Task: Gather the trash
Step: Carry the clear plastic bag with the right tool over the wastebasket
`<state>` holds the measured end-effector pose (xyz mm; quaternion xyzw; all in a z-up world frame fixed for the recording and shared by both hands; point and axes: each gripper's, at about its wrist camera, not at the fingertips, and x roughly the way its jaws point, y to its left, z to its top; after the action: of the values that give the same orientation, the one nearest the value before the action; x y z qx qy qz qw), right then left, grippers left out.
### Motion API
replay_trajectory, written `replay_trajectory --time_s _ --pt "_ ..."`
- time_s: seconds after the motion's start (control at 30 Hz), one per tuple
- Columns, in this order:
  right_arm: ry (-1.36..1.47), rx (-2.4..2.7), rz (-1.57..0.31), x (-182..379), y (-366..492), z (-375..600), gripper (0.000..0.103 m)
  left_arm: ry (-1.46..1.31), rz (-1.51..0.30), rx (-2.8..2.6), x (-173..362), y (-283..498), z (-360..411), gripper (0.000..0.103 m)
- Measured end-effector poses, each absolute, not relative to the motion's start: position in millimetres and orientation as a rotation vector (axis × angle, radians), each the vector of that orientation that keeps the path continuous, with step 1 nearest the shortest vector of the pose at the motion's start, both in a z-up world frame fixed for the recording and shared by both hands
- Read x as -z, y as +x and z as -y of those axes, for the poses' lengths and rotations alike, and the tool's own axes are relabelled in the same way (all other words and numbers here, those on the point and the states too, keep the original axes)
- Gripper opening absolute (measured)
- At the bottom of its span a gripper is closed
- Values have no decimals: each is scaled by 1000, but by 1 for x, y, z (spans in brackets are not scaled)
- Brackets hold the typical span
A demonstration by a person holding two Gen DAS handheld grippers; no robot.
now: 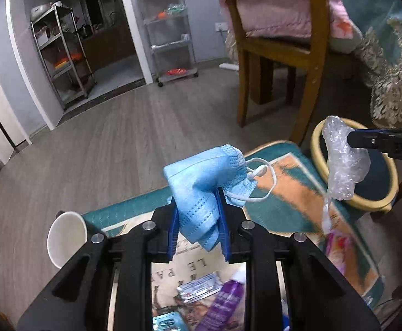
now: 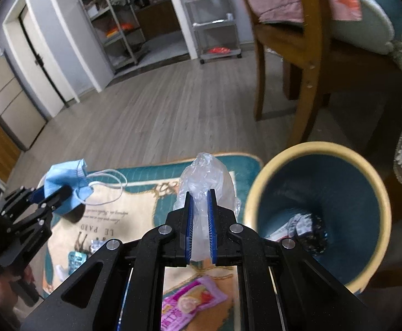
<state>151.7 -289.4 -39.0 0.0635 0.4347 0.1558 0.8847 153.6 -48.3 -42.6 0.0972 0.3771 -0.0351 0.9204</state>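
A crumpled blue face mask (image 1: 201, 176) with white ear loops hangs above the rug, and my left gripper (image 1: 197, 197) is shut on it. The right wrist view shows the same mask (image 2: 63, 176) in the left gripper (image 2: 53, 191) at far left. My right gripper (image 2: 199, 192) is shut on a crinkled clear plastic bag (image 2: 206, 176), just left of the bin. That bag (image 1: 344, 165) dangles over the bin's rim in the left wrist view, held by the right gripper (image 1: 351, 139). The round bin (image 2: 258, 187) has a cream rim, a dark teal inside and some trash at its bottom.
A teal and tan rug (image 1: 283, 182) holds a white paper cup (image 1: 65, 237), a silver packet (image 1: 198, 289), a purple wrapper (image 1: 225, 303), a pink wrapper (image 2: 192, 303) and a blister pack (image 2: 75, 259). A wooden chair (image 1: 311, 55) stands behind the bin. Shelving racks line the far wall.
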Motion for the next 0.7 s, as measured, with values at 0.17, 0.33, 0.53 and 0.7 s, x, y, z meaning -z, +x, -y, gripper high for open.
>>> replay_trajectory --time_s 0.17,0.33,0.53,0.7 --pt "175 -285 -866 28 150 319 11 179 -755 111 35 150 68 23" --pt "219 -228 -833 20 145 351 11 173 -731 156 26 147 93 23" --pt "251 -166 -813 20 142 386 11 200 -720 218 26 142 128 23" --pt "243 -116 -808 24 140 410 11 229 -730 261 33 141 155 23"
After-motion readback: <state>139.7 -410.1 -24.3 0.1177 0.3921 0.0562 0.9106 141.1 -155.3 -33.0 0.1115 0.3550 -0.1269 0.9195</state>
